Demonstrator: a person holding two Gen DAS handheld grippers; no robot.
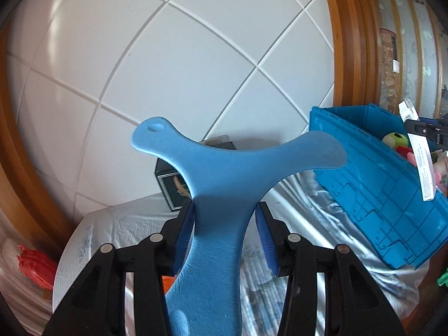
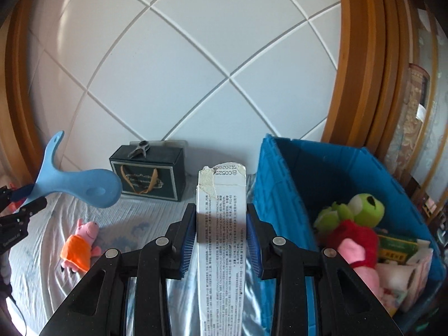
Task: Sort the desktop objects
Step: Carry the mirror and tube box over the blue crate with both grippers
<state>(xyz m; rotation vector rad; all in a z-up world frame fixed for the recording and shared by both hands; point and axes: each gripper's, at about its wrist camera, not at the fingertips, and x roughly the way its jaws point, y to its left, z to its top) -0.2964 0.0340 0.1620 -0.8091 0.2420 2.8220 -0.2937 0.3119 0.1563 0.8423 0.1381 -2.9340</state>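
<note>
- My left gripper (image 1: pixel 225 235) has its fingers (image 1: pixel 185 233) clamped on the stem of a blue three-armed foam toy (image 1: pixel 224 173), held up in the air in front of the white tiled wall (image 1: pixel 168 70).
- My right gripper (image 2: pixel 221 240) has its fingers (image 2: pixel 189 238) closed narrow on a white printed carton (image 2: pixel 221 224), upright, its torn end pointing up.
- The blue bin (image 2: pixel 282 196) sits just right of the carton on the cloth-covered worktop (image 2: pixel 134 218); inside lie a green and red plush frog (image 2: pixel 352 218) and other toys.
- A pink pig plush (image 2: pixel 81 246) in an orange dress lies on the cloth, left of the carton.
- A dark gift box (image 2: pixel 148 173) stands against the wall.
</note>
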